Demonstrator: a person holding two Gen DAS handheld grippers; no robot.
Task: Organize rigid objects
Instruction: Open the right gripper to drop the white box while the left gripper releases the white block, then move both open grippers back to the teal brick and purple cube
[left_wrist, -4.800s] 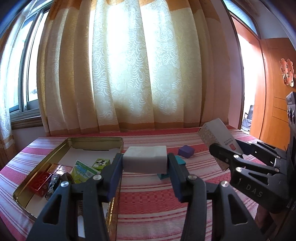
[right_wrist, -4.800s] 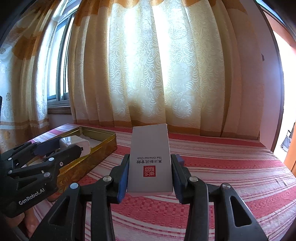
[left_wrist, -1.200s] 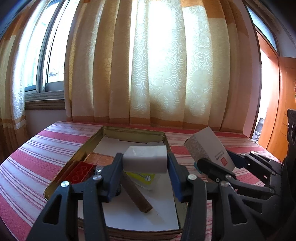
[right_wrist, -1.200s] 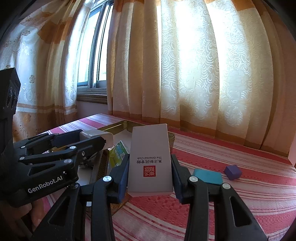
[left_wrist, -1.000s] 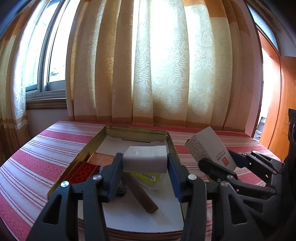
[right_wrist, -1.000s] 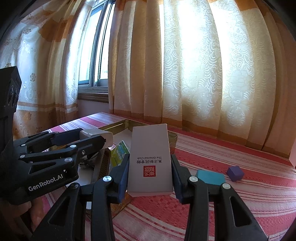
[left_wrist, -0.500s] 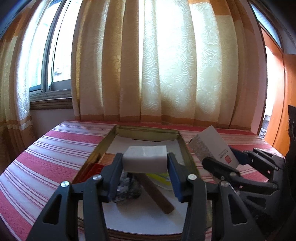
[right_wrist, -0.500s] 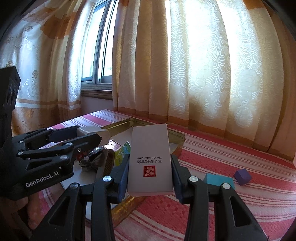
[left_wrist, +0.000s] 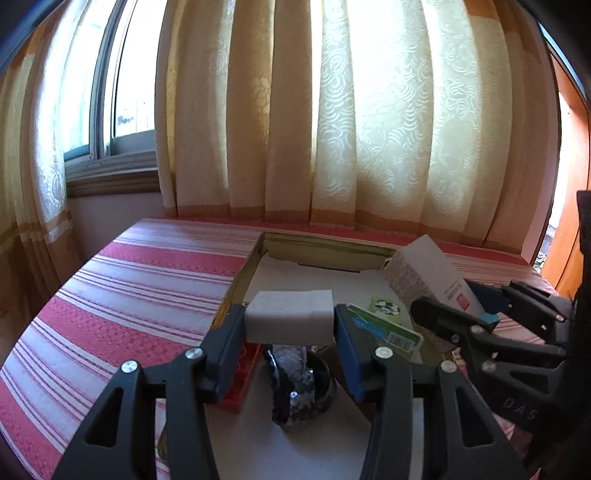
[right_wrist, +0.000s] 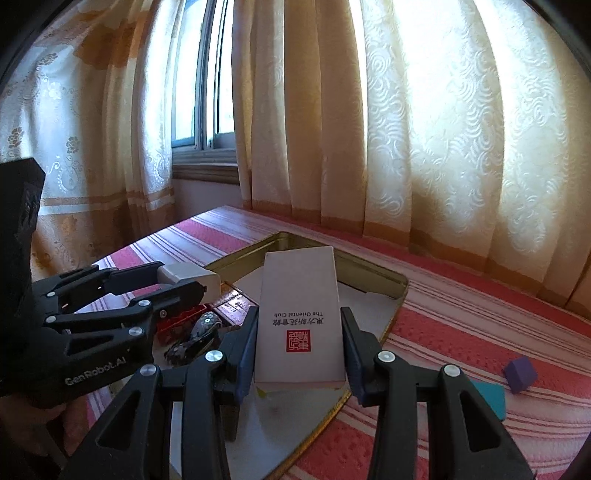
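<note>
My left gripper (left_wrist: 290, 323) is shut on a white rectangular block (left_wrist: 290, 314) and holds it above the near left part of a gold metal tray (left_wrist: 325, 246). My right gripper (right_wrist: 299, 341) is shut on a white carton with a red seal (right_wrist: 299, 295) and holds it above the tray's (right_wrist: 373, 269) right side. The carton also shows in the left wrist view (left_wrist: 428, 275), and the block in the right wrist view (right_wrist: 186, 275). Inside the tray lie a red brick (left_wrist: 240, 376), a dark glittery object (left_wrist: 299, 384), a green packet (left_wrist: 384, 328) and brown tiles (right_wrist: 232, 304).
The tray sits on a red and white striped cloth (left_wrist: 147, 291). A teal block (right_wrist: 489, 398) and a purple cube (right_wrist: 521, 373) lie on the cloth right of the tray. Curtains (left_wrist: 332, 129) and a window (left_wrist: 122, 92) stand behind the table.
Both grippers have moved left and forward over the tray, still holding their objects. The tray's contents now lie directly below the left gripper.
</note>
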